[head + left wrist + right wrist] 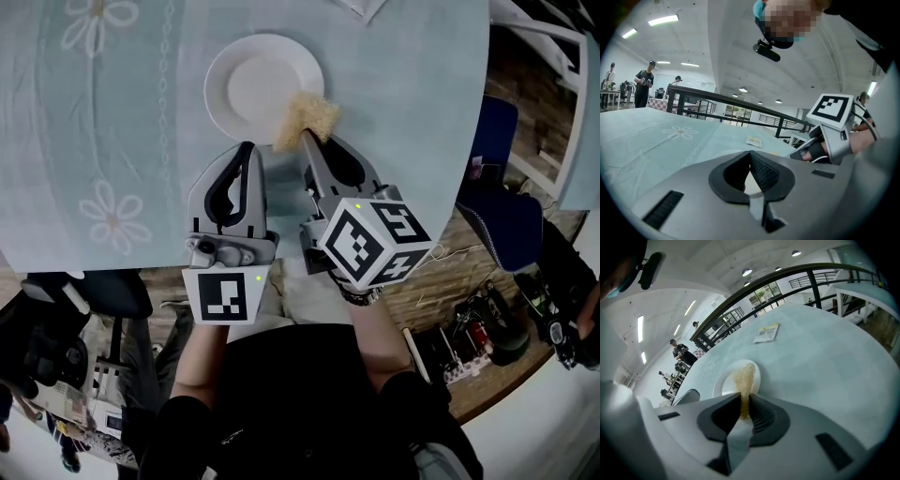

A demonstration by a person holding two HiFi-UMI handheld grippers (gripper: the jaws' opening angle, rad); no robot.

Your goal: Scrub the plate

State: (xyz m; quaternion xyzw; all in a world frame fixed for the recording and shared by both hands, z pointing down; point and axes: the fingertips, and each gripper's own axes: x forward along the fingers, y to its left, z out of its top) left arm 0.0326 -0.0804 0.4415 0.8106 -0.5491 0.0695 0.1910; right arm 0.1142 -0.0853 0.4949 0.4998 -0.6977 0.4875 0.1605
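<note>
Tongs on the left point(247, 148) have their tips drawn together right at the near rim of the plate point(246, 84). The left gripper view shows the pads meeting at the tip with a pale sliver behind them. That sliver is probably the rim, but I cannot tell whether it is pinched or the tips only rest against it. The white plate lies flat on the pale blue surface point(412, 94), just beyond both tools, and its middle looks bare.

A tan, fibrous scrub pad point(307, 117) sits over the plate's near right rim, partly off the edge. The right tongs point(305, 136) are closed on its near end, and the right gripper view shows the pad squeezed between the pads.

To scrub well, I would judge that the left side needs to brace the rim so the plate cannot skate. The pad should be brought fully inside the rim and pressed flatter, then worked in overlapping circles from centre to edge. Too steep an angle would let only the pad's tip touch.

No brand can be read. The left marker point(225, 296) and the right marker cube point(375, 242) carry black-and-white square patterns, not words. A small printed packet point(766, 332) lies at the far side of the surface, too small to read.
</note>
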